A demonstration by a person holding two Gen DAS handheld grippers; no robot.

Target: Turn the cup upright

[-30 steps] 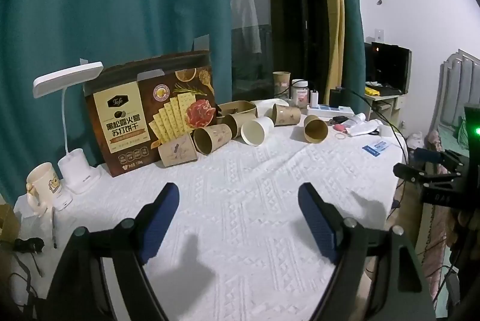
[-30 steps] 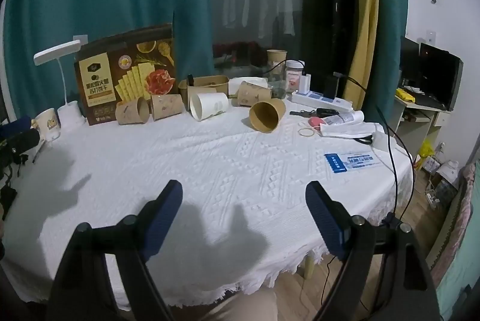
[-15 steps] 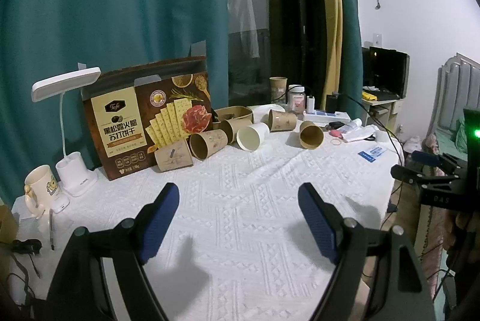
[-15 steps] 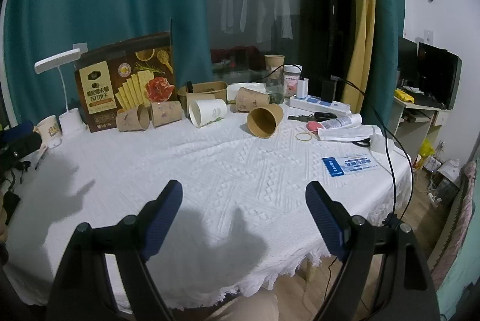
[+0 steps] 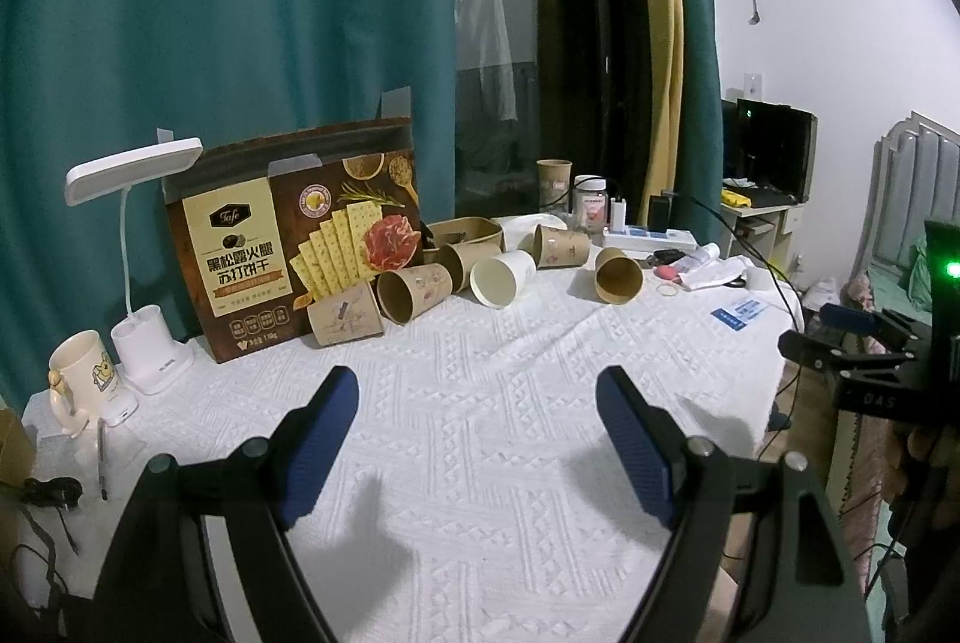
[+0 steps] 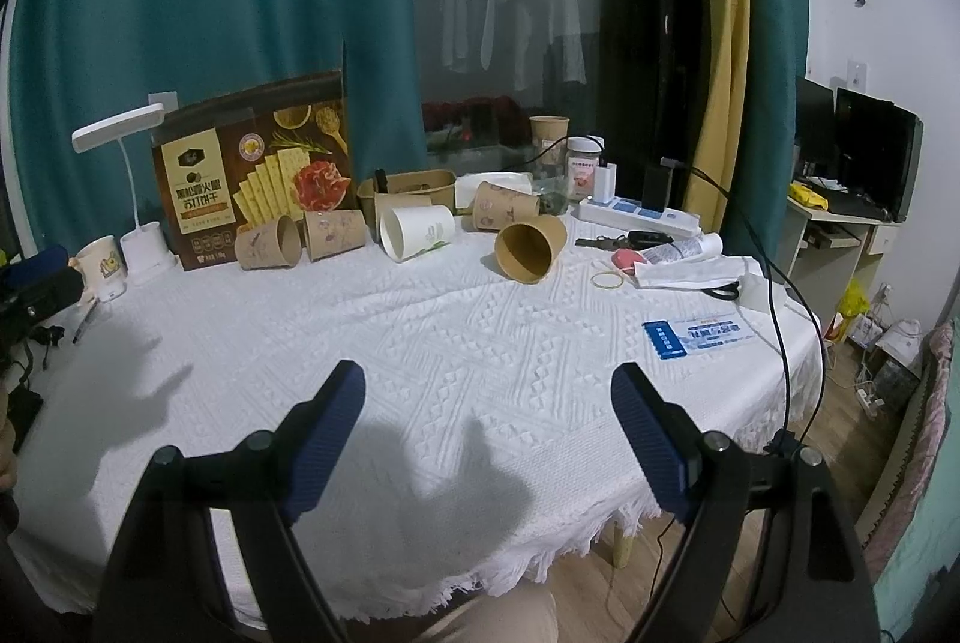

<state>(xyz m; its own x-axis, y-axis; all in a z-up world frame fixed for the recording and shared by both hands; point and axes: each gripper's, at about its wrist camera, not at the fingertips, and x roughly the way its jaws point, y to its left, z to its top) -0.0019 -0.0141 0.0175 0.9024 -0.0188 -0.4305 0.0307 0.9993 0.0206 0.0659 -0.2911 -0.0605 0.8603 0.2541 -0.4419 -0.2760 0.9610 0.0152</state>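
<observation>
Several paper cups lie on their sides at the far side of the white table. A brown cup (image 5: 618, 275) (image 6: 530, 250) lies apart at the right, mouth toward me. A white cup (image 5: 501, 277) (image 6: 417, 232) lies left of it. More brown cups (image 5: 414, 292) (image 6: 269, 242) lie near the cracker box. My left gripper (image 5: 477, 397) is open and empty above the near table. My right gripper (image 6: 487, 394) is open and empty too, well short of the cups.
A cracker box (image 5: 294, 238) stands behind the cups. A white desk lamp (image 5: 135, 247) and a mug (image 5: 81, 373) are at the left. A power strip (image 6: 639, 215), rubber band (image 6: 607, 279), scissors, papers and a blue card (image 6: 699, 337) lie at the right. The table edge (image 6: 540, 559) is near.
Both grippers have pulled back and risen slightly, so the cups look a little farther off. Both stay open and empty. The cups have not moved.
</observation>
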